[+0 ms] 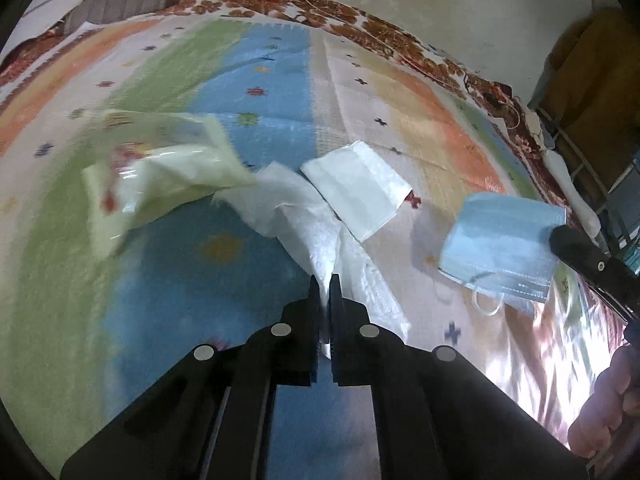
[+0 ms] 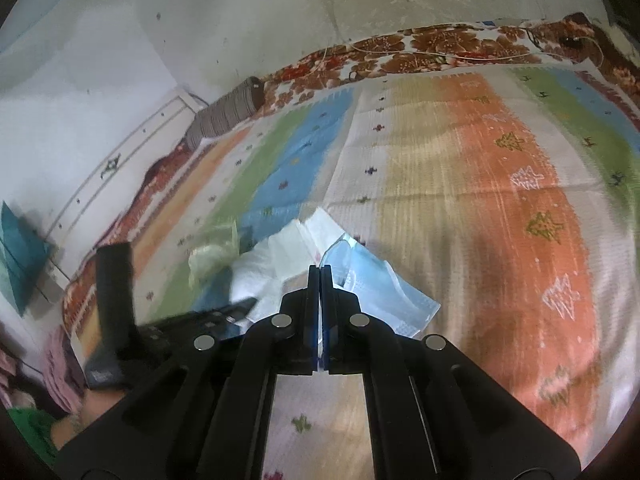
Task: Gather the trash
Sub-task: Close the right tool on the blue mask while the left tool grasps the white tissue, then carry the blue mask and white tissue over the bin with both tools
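Note:
In the left wrist view my left gripper (image 1: 325, 280) is shut on a crumpled white tissue (image 1: 308, 224) that lies on the striped mat (image 1: 248, 72). Beyond the tissue lies a folded white napkin (image 1: 356, 190). To its left a pale yellow plastic wrapper (image 1: 160, 168) looks blurred. At the right a light blue face mask (image 1: 504, 240) hangs above the mat from the black fingers (image 1: 580, 254) of the right gripper. In the right wrist view my right gripper (image 2: 320, 270) is shut on the blue mask (image 2: 384, 288), with the white tissue (image 2: 260, 272) and the wrapper (image 2: 212, 252) to its left.
A floral blanket (image 1: 360, 24) borders the mat along a stained wall (image 2: 360, 0). A grey pillow (image 1: 120, 2) sits at the far left corner. Metal shelving (image 1: 592, 168) stands at the right edge. A hand (image 1: 608, 400) shows at the lower right; the left gripper's body (image 2: 120, 292) shows in the right wrist view.

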`<state>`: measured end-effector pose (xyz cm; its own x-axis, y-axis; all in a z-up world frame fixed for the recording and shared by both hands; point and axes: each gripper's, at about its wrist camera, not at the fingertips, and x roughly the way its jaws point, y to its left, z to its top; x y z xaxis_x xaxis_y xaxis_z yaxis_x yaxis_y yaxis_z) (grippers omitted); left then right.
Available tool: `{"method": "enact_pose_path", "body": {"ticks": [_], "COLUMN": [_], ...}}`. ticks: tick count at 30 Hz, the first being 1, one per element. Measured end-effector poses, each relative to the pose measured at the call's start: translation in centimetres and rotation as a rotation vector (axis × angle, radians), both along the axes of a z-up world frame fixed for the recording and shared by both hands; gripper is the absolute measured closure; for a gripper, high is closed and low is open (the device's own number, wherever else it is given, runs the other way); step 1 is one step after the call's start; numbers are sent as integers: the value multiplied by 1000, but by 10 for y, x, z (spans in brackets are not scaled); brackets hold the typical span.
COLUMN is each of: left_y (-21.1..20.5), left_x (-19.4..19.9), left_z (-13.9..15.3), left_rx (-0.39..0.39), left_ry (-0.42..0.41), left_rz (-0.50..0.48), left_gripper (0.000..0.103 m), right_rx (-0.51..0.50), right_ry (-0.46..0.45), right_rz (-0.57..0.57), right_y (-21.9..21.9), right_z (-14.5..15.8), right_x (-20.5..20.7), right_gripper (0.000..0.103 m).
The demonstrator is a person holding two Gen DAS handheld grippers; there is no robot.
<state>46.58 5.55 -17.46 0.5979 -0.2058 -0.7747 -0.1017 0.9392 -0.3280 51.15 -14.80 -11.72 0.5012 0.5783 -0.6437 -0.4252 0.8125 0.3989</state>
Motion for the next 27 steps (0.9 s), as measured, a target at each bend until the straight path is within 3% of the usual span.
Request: {"method": "enact_pose_path", "body": {"ticks": [4,10,27], "left_y": [11,15,-9], "left_x": [-25,-66,-165], "left_z": [20,49,119], "left_rx": [-16,23,41], "left_ry": [12,25,-8], "left_rz": [7,-6,-5], "left_gripper": [100,100,100], "right_rx": [-55,-93,-100], "right_ry": [-10,-15,-50], "right_rz": [11,18,51], "right_y": [2,2,-9], "right_z": [13,43,94], "right_x": [-23,-63,-178], "right_gripper": [103,103,103]}}
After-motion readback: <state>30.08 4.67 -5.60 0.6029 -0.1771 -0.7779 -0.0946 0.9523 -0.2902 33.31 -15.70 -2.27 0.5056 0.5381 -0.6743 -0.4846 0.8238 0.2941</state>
